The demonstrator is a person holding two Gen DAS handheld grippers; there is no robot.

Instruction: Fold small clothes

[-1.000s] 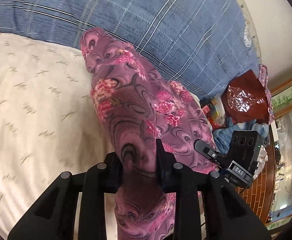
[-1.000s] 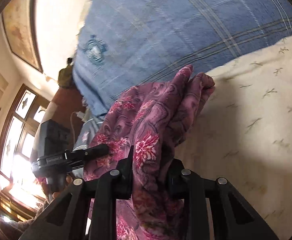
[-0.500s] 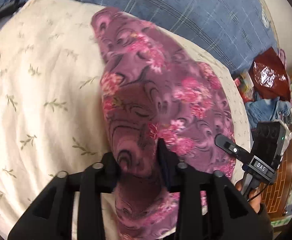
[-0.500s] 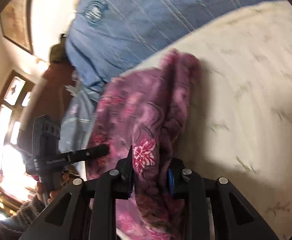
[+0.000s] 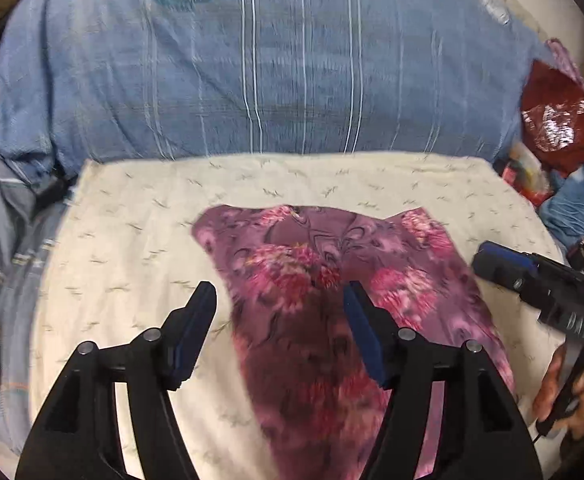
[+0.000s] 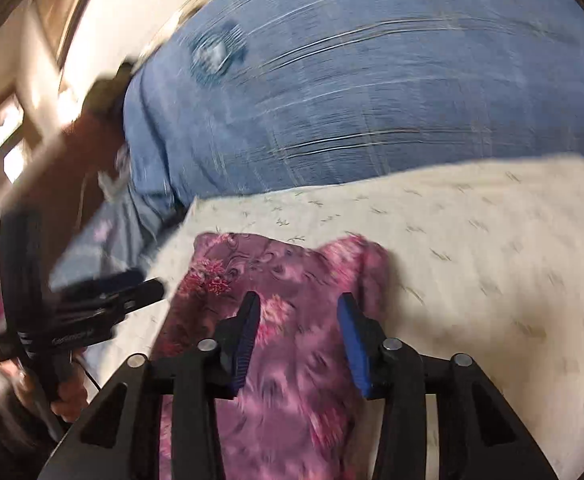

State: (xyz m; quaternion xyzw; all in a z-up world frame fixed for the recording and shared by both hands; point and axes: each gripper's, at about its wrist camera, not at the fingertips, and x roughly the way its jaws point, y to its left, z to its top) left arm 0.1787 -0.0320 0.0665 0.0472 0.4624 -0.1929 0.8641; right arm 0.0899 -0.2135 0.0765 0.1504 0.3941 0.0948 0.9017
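— Where do we find the floral garment (image 5: 332,304)?

— Lying spread on the cream cloth (image 5: 139,248) over the bed, in front of the blue striped bedding (image 5: 275,80). It is laid out; we see no finished fold yet.

— And the tools?

— The left hand-held gripper (image 5: 277,296) has just been opening: jaws wide, holding nothing, cloth beneath them. The right hand-held gripper (image 6: 299,307) stands partly open above the garment, gripping nothing.

— So folding remains, we judge.

a home bedroom: blue plaid quilt (image 5: 275,80), cream bedsheet (image 5: 131,248)
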